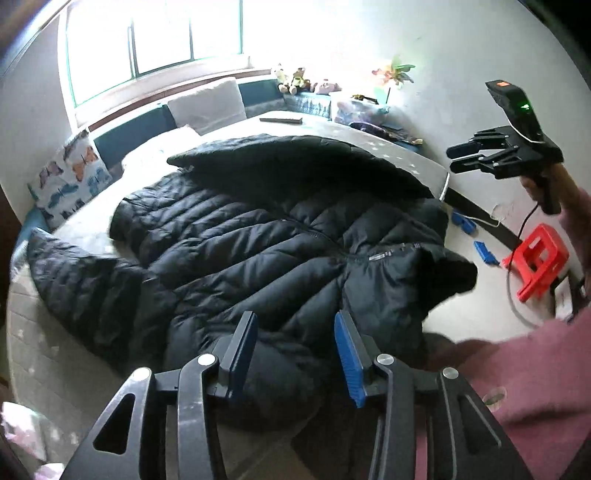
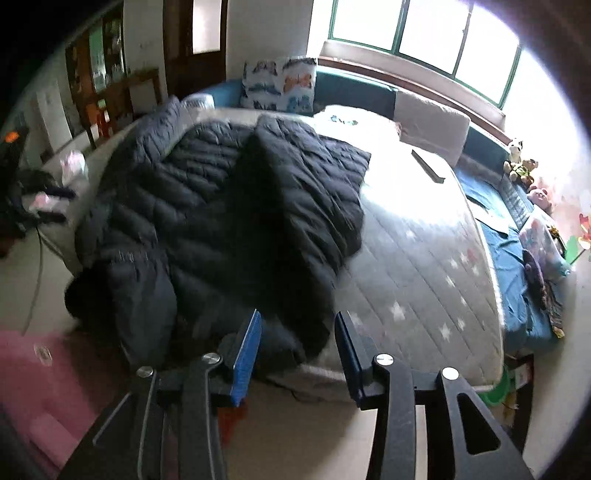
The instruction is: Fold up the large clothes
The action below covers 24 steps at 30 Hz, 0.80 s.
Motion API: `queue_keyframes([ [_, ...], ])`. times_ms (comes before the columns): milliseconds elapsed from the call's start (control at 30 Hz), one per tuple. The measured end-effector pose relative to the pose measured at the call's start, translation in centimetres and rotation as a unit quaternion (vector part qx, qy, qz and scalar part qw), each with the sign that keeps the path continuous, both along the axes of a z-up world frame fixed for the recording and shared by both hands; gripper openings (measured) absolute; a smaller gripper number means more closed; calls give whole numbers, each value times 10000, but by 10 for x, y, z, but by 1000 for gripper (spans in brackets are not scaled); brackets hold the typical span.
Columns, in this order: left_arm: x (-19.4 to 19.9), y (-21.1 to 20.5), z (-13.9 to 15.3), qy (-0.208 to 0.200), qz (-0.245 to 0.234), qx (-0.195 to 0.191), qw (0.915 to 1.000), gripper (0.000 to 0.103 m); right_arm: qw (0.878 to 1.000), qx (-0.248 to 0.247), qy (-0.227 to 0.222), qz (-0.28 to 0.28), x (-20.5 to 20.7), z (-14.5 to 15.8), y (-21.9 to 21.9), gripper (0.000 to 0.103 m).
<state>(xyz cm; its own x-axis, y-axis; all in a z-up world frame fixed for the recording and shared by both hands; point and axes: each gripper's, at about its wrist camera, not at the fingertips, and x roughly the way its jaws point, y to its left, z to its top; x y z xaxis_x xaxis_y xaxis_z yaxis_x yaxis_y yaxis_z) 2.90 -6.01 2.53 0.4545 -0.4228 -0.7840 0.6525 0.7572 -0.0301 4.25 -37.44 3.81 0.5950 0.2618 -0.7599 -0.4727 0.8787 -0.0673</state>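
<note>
Bedroom. Bed [image 2: 424,266] has a grey quilted star-print mattress and fills most of both views; bright window [image 1: 155,33] along the top behind it. Butterfly pillow [image 1: 70,177] at left edge of the left wrist view, white pillow [image 1: 207,103] under the window, stuffed toys [image 1: 295,79] on the ledge upper centre. Red stool [image 1: 535,258] on the floor at right, blue bits near it.

Black puffer jacket [image 1: 258,251] lies spread on the bed, centre of frame, one side folded over itself, hood end hanging off the near edge.

Left claw [image 1: 295,354] bottom centre, angled down over the jacket's near part, jaws partly open, holding nothing. Right claw [image 2: 297,350] bottom centre of the right wrist view, over the bed's near edge by the jacket, jaws partly open, empty. Pink sleeve [image 1: 546,369] lower right.
</note>
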Motion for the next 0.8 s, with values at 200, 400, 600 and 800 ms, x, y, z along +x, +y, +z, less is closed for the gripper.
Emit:
queue_keyframes([
  [200, 31, -48, -34, 455, -261, -270, 9983, 47, 9979, 210, 200, 574, 31, -22, 49, 46],
  [400, 19, -85, -71, 714, -940, 162, 9929, 47, 9861, 112, 854, 1423, 22, -70, 93, 46],
  [600, 17, -78, -80, 896, -1021, 148, 9906, 47, 9752, -743, 938, 1864, -4, -103, 116, 46],
  [800, 4, -85, -84, 789, -1188, 286, 9894, 55, 9794, -179, 572, 1927, -19, -68, 118, 46],
])
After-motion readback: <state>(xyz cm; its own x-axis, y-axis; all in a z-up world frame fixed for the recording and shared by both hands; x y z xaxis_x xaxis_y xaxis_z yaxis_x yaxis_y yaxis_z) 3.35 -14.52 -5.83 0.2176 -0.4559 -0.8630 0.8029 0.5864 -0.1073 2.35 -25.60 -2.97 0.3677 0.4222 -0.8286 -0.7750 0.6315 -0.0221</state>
